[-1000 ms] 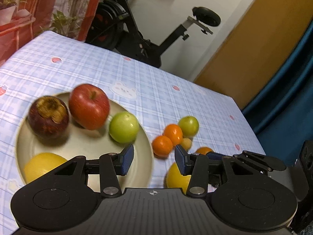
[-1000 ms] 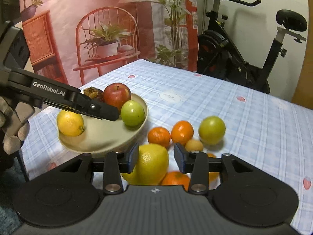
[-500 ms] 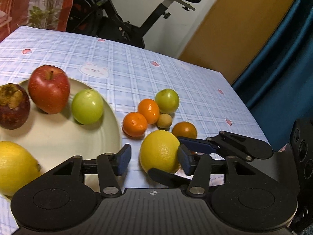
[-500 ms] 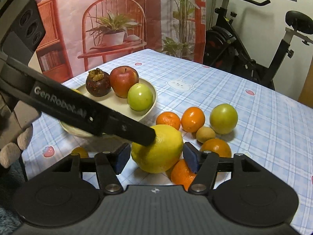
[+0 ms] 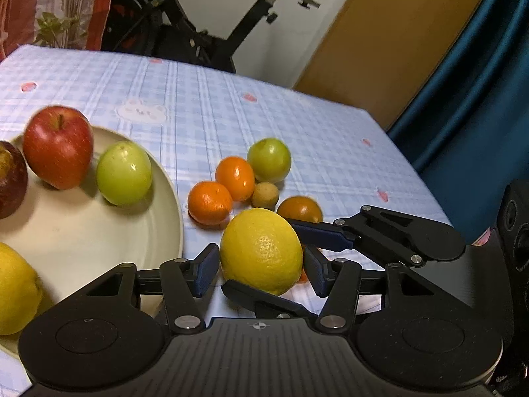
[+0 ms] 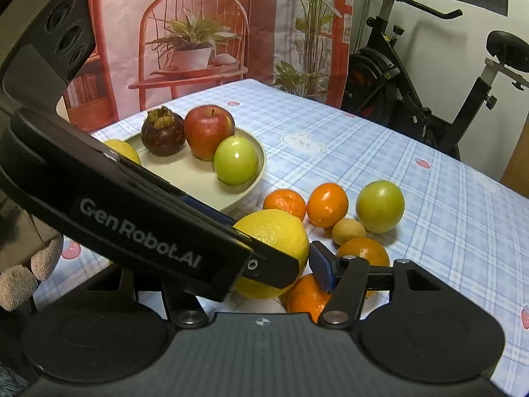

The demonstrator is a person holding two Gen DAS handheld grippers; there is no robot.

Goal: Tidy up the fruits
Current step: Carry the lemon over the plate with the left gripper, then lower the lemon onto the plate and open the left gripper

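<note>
My left view: my left gripper (image 5: 261, 269) straddles the lemon (image 5: 261, 251) on the tablecloth (image 5: 205, 112) beside the plate (image 5: 99, 238), jaws just widened, small gaps showing at both pads.

My right view: my right gripper (image 6: 264, 268) flanks the same lemon (image 6: 277, 235), jaws just widened; contact I cannot tell.

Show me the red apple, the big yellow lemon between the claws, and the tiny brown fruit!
red apple (image 5: 58, 150): left wrist view, front of its skin.
big yellow lemon (image 5: 261, 251): left wrist view, middle of its peel.
tiny brown fruit (image 6: 348, 231): right wrist view, its centre.
</note>
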